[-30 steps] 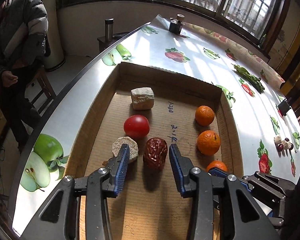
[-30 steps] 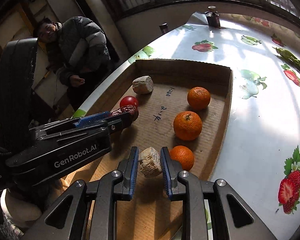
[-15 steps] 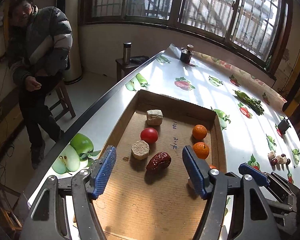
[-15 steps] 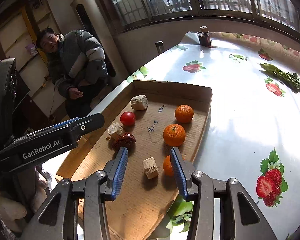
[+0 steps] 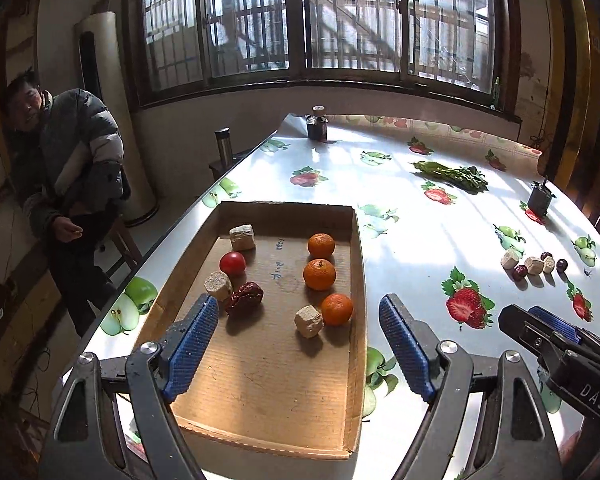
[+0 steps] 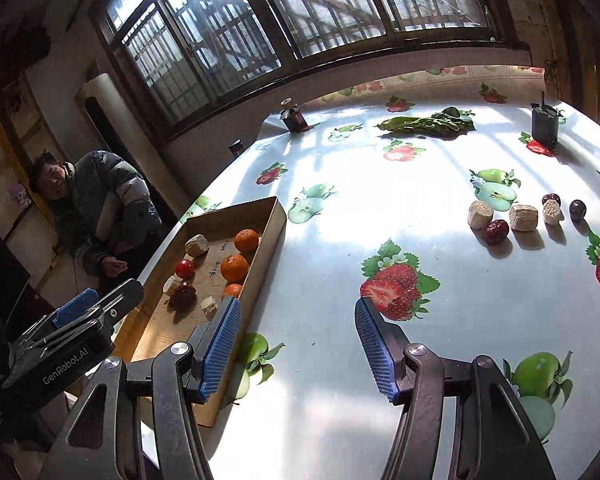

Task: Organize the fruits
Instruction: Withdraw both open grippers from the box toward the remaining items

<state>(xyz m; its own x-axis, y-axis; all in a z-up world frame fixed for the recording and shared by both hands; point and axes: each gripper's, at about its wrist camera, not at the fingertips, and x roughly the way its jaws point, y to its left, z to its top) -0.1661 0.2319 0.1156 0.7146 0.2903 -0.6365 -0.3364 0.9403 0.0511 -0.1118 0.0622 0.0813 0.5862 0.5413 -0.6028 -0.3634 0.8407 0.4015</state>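
A cardboard tray (image 5: 358, 264) lies on the fruit-print table. It holds three oranges (image 5: 319, 274), a tomato (image 5: 232, 263), a red date (image 5: 244, 298) and three beige chunks (image 5: 308, 321). My left gripper (image 5: 297, 302) hovers over the tray's near half, its jaws opening with nothing between them. My right gripper (image 6: 297, 303) hangs above bare tablecloth right of the tray (image 6: 278, 216), its jaws also opening and empty. Further right lie loose beige chunks (image 6: 523, 217), another red date (image 6: 496, 229) and dark round fruits (image 6: 577, 209).
A person (image 5: 68, 168) sits beside the table's left edge. Leafy greens (image 5: 452, 172), a dark jar (image 5: 317, 126) and a dark cup (image 5: 540, 200) stand toward the far side. A steel flask (image 5: 223, 146) stands on a stool beyond the left edge.
The left gripper let go of the red date and the right let go of a beige chunk, both left in the tray. Both pulled back and up, jaws widening; the right swung rightward.
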